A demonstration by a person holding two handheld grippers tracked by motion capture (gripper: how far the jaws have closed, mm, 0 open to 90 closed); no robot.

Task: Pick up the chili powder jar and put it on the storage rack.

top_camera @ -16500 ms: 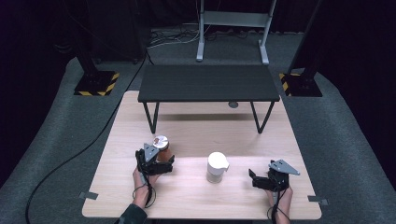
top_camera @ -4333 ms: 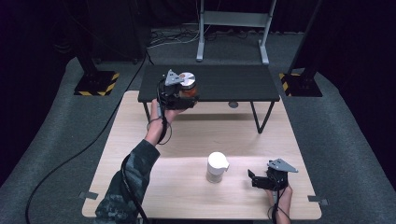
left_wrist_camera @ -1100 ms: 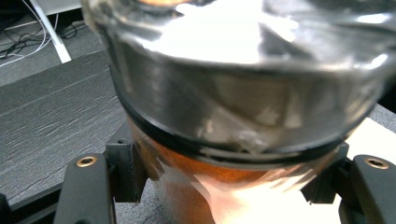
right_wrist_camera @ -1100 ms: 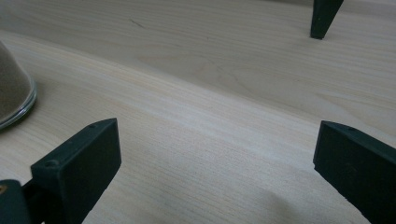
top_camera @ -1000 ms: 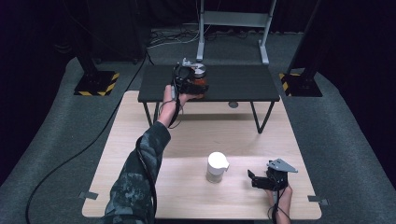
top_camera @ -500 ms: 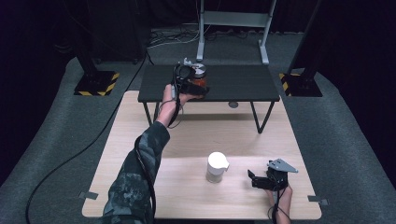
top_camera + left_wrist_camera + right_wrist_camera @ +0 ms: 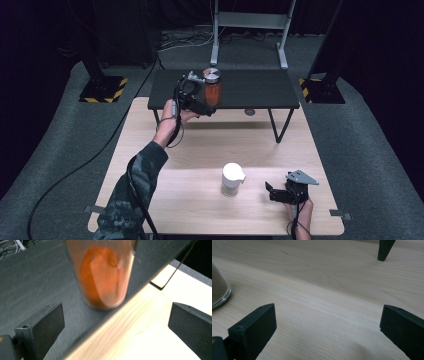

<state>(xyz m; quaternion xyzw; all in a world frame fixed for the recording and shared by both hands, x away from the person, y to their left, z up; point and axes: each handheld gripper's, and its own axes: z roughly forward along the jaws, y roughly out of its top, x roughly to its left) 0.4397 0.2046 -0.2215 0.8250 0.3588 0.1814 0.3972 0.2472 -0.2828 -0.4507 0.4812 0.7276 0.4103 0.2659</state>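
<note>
Jar (image 7: 212,88): orange contents, upright on the black shelf (image 7: 250,90), just ahead of the left hand-held gripper (image 7: 204,106). Jaws just opened wide, jar released; placement judged complete. Right hand-held gripper (image 7: 272,191): jaws apart, idle.

A: Is any lettering, brand or number legible on the orange jar (image 7: 212,89) standing on the black shelf (image 7: 250,90)?

B: None. Its silver lid and its glass wall are plain at this sharpness; in the left gripper view the jar (image 7: 105,272) is blurred.

A: And the white-lidded jar (image 7: 232,179) on the wooden table (image 7: 200,150)?

B: No label can be read there either.

A: Any signs elsewhere?

B: Only yellow-and-black hazard stripes on the two stand bases (image 7: 102,90) on the floor; they carry no words. No text shows on the grippers.
</note>
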